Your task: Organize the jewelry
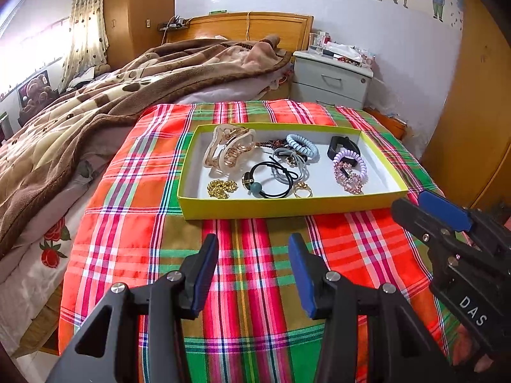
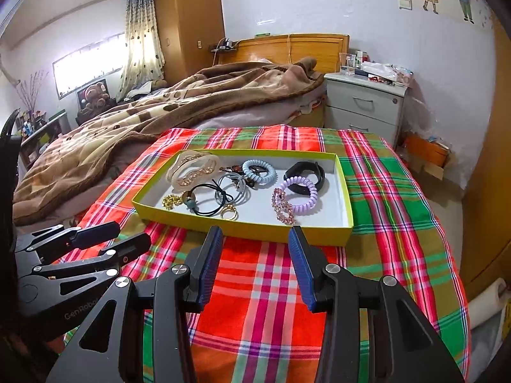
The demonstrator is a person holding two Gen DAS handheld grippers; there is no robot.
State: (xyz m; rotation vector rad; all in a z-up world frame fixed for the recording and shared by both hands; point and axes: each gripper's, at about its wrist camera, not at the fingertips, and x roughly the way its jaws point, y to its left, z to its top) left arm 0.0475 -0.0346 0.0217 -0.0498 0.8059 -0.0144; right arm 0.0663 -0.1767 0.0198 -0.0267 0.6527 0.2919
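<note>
A shallow yellow-green box sits on a plaid cloth and holds jewelry and hair things: a beige claw clip, a gold chain, a black hair tie with a bead, a gold ring, a blue coil tie, a purple coil tie, a pink rhinestone piece and a black band. My left gripper is open and empty, short of the box. My right gripper is open and empty, near the box's front wall.
The plaid cloth covers the foot of a bed with a brown blanket. A grey nightstand with clutter stands by the headboard. The right gripper shows in the left wrist view; the left gripper shows in the right wrist view.
</note>
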